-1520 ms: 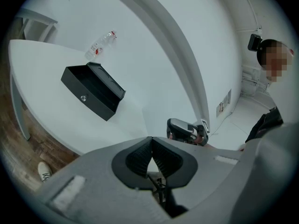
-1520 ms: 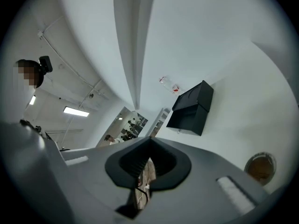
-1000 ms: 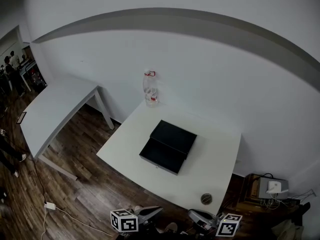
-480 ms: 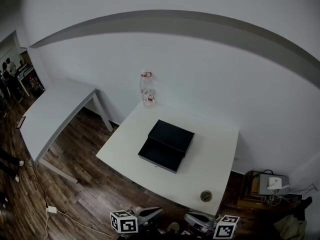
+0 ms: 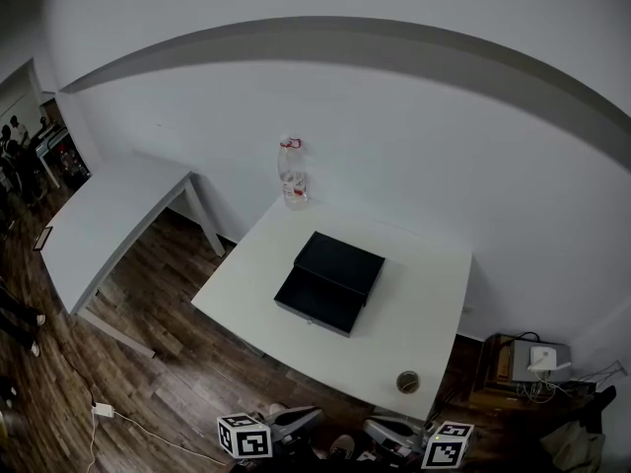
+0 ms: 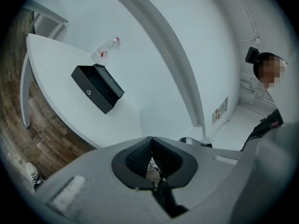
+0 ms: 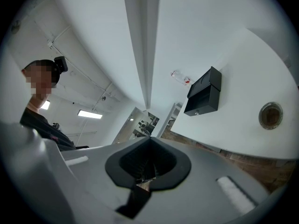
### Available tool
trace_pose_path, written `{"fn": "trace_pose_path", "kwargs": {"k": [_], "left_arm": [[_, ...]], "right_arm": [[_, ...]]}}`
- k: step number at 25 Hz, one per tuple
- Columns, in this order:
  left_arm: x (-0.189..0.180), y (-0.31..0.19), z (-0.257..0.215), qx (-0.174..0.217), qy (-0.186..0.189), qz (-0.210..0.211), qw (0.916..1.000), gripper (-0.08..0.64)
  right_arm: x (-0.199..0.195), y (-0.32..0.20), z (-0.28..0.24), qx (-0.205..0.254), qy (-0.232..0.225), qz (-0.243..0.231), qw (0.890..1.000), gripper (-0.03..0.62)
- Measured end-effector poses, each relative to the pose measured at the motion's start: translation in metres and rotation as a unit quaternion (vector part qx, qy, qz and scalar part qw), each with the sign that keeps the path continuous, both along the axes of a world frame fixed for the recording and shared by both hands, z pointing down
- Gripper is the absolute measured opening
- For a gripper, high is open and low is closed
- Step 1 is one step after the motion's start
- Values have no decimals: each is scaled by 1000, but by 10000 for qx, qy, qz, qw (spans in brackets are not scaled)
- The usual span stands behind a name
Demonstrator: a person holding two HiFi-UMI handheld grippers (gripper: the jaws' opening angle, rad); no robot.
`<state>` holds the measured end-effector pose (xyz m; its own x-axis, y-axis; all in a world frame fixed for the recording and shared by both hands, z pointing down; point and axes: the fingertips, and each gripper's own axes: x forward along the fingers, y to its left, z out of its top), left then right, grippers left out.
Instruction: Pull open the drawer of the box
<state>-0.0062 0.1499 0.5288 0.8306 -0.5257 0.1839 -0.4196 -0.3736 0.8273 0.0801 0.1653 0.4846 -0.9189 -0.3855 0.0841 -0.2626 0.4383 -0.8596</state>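
A black box point(image 5: 331, 281) lies in the middle of the white table point(image 5: 424, 323), its drawer front with a small knob point(image 5: 313, 320) facing the near edge. The same box shows in the left gripper view point(image 6: 97, 87) and in the right gripper view point(image 7: 204, 97). My left gripper point(image 5: 296, 421) and my right gripper point(image 5: 392, 429) hang low at the frame's bottom edge, well short of the table and apart from the box. Both are shut with nothing between their jaws.
A clear plastic bottle point(image 5: 292, 174) with a red cap stands at the table's far edge by the wall. A small round dish point(image 5: 407, 382) sits near the front right corner. A second white table point(image 5: 99, 220) stands to the left; cables and a box point(image 5: 537, 363) lie on the floor at right.
The view has shifted slightly; the table and box sit a little differently in the frame. Both grippers stay low and shut.
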Motion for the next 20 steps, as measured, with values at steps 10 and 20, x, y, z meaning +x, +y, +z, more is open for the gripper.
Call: {"fn": "trace_pose_path", "kwargs": {"k": [10, 20], "left_arm": [[3, 4, -1, -8, -49, 114, 9999, 2], [-4, 8, 0, -27, -75, 46, 10000, 2]], "right_arm": [[4, 4, -1, -32, -62, 129, 9999, 3], [-5, 6, -2, 3, -52, 41, 10000, 3]]}}
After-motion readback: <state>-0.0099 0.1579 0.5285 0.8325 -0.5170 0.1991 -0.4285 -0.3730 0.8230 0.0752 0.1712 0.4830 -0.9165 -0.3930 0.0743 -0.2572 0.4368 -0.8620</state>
